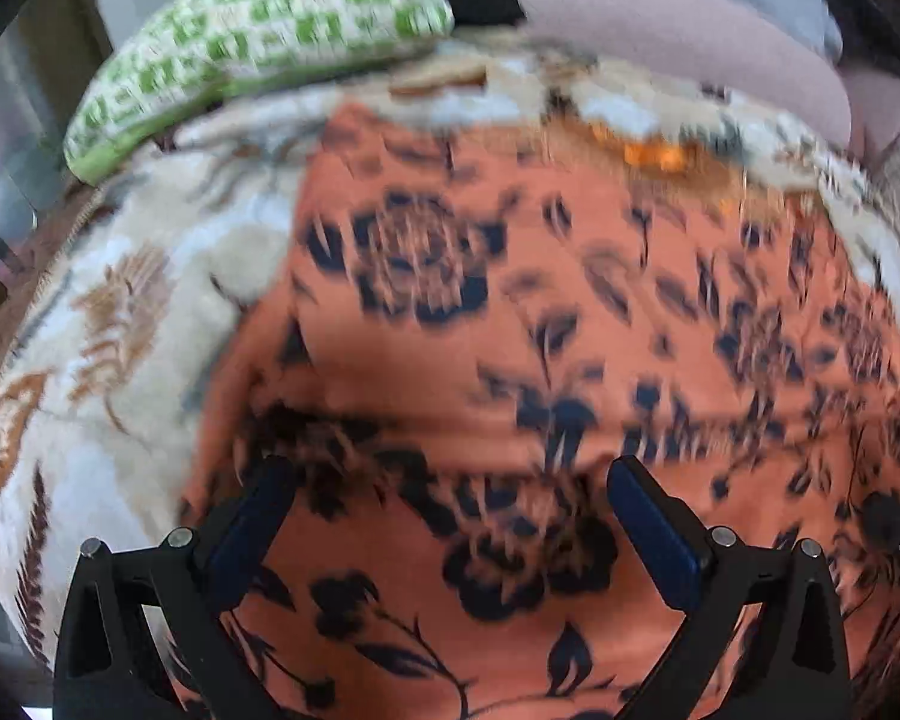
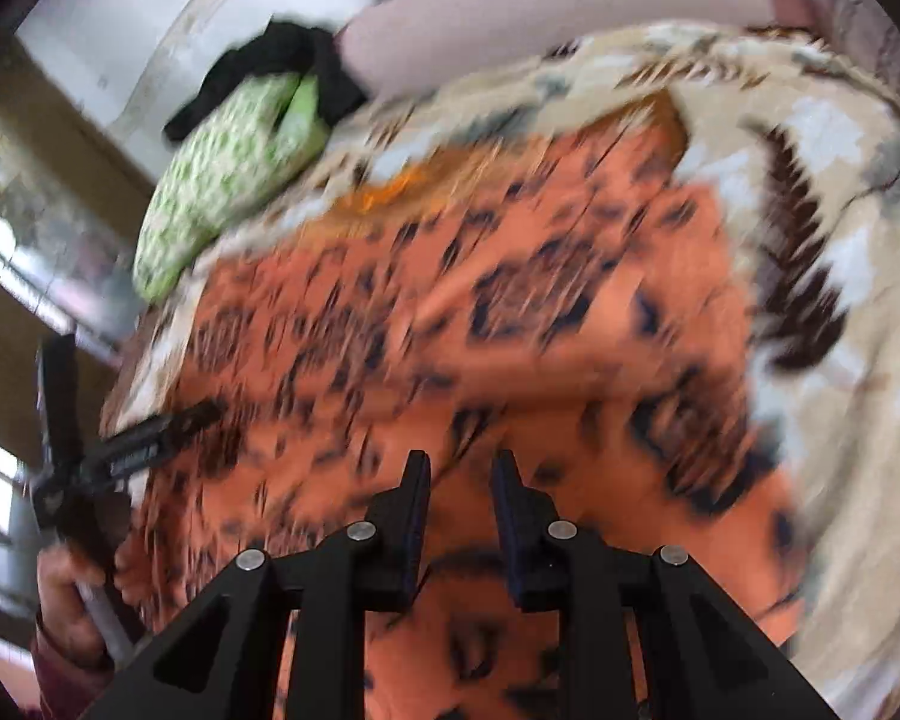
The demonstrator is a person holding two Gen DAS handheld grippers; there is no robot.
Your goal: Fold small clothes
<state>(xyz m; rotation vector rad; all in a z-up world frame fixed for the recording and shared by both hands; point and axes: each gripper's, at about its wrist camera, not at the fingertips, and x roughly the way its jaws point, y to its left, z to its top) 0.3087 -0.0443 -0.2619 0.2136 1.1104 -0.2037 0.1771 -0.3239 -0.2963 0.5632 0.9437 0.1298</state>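
An orange garment with a dark floral print (image 1: 510, 330) lies spread on a cream leaf-patterned blanket (image 1: 120, 324). My left gripper (image 1: 450, 474) is open wide, hovering just above the garment's near part, holding nothing. In the right wrist view the same garment (image 2: 480, 312) fills the middle. My right gripper (image 2: 461, 459) has its jaws a narrow gap apart above the cloth, with nothing between them. The left gripper (image 2: 204, 411) shows at the left edge of that view, over the garment's left side. Both views are motion-blurred.
A green-and-white checked pillow (image 1: 258, 36) lies at the blanket's far left, with a black cloth (image 2: 282, 60) beside it. A pale pink surface (image 1: 660, 18) lies beyond the blanket. The blanket (image 2: 840, 276) extends to the right of the garment.
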